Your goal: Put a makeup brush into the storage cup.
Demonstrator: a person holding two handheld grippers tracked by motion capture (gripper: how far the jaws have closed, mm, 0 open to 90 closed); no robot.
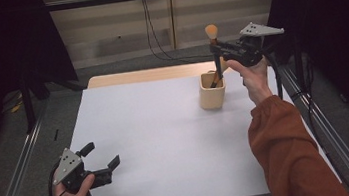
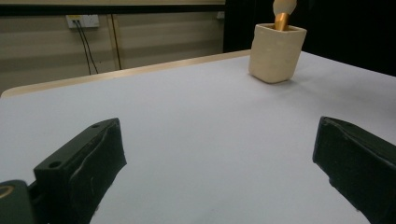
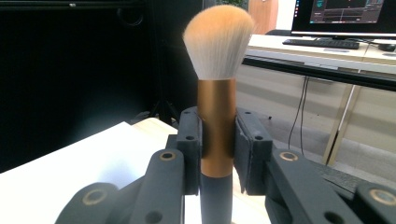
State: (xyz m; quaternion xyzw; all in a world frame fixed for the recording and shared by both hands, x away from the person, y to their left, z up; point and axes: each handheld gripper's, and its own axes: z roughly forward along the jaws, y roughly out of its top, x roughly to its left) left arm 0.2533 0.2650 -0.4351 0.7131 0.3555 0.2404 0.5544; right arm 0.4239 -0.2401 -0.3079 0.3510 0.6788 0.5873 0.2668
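Right gripper [image 3: 217,154]: we see it clamped on the makeup brush [image 3: 217,88], upright.
Left gripper [image 2: 219,154]: jaws wide apart, holding nothing.
Writing: we read none.

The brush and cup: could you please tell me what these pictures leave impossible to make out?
- Brush handle's lower end: cut off by the bottom edge in the right gripper view; behind the cup rim in the high view.
- Cup's contents: hidden by its wall in the left gripper view; too small in the high view.

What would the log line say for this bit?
right gripper: shut on brush, upright above cup | left gripper: open, empty, over table
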